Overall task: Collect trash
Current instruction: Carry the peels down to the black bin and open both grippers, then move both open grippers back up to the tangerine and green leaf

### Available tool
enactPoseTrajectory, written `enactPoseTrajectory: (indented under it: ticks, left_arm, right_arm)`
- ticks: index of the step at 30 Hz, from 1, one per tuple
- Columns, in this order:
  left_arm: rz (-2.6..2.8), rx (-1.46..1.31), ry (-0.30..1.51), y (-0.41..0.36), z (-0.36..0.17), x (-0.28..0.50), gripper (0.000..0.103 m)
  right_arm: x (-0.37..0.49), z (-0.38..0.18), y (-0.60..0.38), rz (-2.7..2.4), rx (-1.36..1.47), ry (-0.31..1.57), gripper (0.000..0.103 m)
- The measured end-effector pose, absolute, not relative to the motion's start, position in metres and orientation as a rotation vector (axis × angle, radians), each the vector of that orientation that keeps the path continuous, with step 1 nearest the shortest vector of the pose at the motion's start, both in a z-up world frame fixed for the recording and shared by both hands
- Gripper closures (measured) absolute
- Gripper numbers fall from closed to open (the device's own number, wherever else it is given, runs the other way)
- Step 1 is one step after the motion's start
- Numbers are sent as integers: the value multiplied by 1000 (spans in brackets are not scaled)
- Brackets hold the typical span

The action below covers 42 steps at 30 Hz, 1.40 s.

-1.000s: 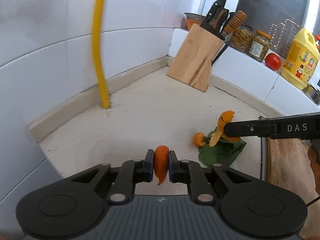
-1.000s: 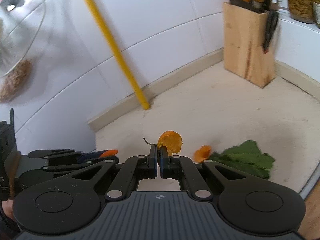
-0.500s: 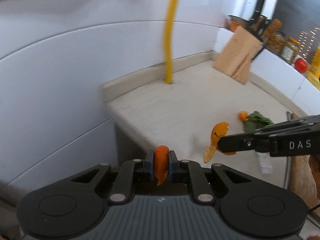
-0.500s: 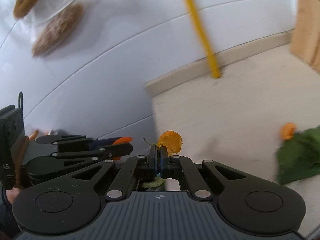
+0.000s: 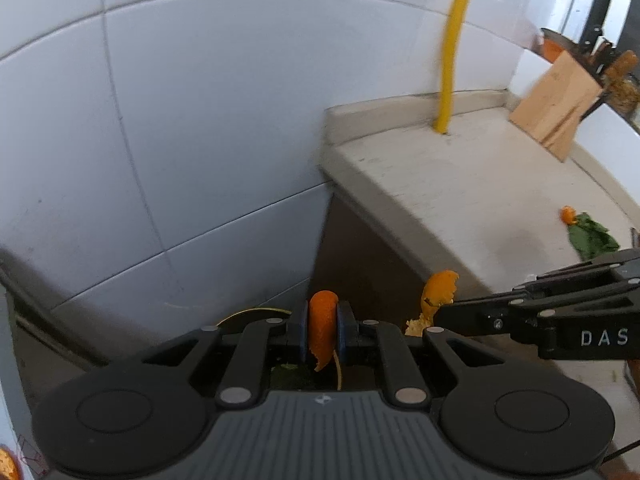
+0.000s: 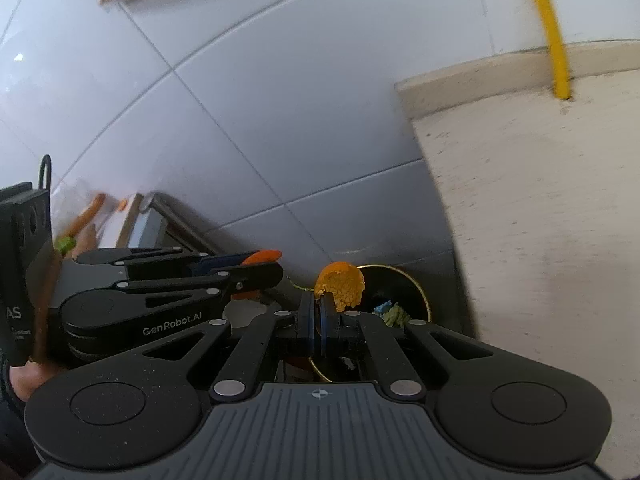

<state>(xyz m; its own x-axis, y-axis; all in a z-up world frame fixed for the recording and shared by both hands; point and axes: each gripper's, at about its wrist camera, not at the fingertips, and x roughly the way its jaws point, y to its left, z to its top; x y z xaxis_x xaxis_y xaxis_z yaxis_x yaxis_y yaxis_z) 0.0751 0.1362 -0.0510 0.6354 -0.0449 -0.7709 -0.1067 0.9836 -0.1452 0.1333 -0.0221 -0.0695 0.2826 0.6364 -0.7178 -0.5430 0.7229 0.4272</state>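
Two black two-finger grippers, each pinching a scrap of orange peel, hang past the end of a pale beige stone kitchen counter [image 5: 460, 184], over a dark gap beside a wall of white glazed tiles [image 5: 180, 120].

Seen from the left wrist, the left gripper [image 5: 323, 334] sits at 6 o'clock with its blue pads pressed tight on a curved orange strip of peel [image 5: 322, 322] that stands upright between them. At 3 o'clock the right gripper [image 5: 438, 314] reaches in from the side, its tips closed on a ragged orange piece of peel with pale pith [image 5: 438, 292], just off the counter's edge. Farther along the counter, toward 2 o'clock, lie a small orange peel scrap [image 5: 568, 215] touching a dark green leaf [image 5: 591, 236], well apart from both grippers. A yellow vertical pipe [image 5: 452, 48] meets the counter at 1 o'clock, and a light wooden knife block [image 5: 556, 100] stands near the far wall.

From the right wrist, the right gripper [image 6: 317, 320] is at centre, pads together on the ragged peel [image 6: 340, 285]. Directly beyond it, below, is a round black bin with a thin gold rim [image 6: 416, 292] holding green and blue scraps. The left gripper [image 6: 264, 266] shows at 9 o'clock.
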Motion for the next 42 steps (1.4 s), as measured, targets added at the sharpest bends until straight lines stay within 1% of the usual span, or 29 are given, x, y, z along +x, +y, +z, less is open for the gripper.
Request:
enactPoseTrajectory:
  ticks: [8, 12, 15, 16, 22, 27, 30, 33, 35, 37, 39, 42]
  left_arm:
    - [99, -187, 941, 154, -76, 96, 93]
    - [115, -196, 981, 164, -91, 104, 89]
    - [130, -197, 1011, 170, -103, 109, 86]
    - [135, -201, 1017, 171, -106, 110, 86]
    - [150, -241, 1030, 180, -114, 110, 86]
    - [136, -254, 997, 179, -104, 108, 85]
    - [102, -259, 974, 171, -93, 111, 85]
    - [52, -248, 953, 157, -83, 119, 84]
    - [9, -240, 944, 144, -77, 125, 84]
    - [-43, -220, 933, 127, -69, 133, 83]
    - [-98, -195, 918, 107, -61, 141, 78]
    - [-180, -160, 890, 76, -49, 151, 77]
  right_arm:
    - [148, -96, 6, 782, 92, 1075, 98]
    - [158, -115, 17, 774, 85, 1117, 98]
    - [165, -129, 24, 774, 90, 1147, 95]
    - [168, -133, 26, 770, 92, 1154, 91]
    - [178, -147, 35, 753, 100, 1194, 89]
    - [177, -137, 23, 746, 123, 1189, 87]
    - [176, -124, 11, 735, 155, 1156, 83]
    - [168, -107, -7, 726, 177, 1112, 81]
    - [163, -96, -24, 705, 188, 1079, 77]
    - [159, -86, -43, 681, 212, 1049, 71]
    - [154, -77, -66, 640, 240, 1018, 65]
    - [147, -64, -106, 548, 252, 962, 63]
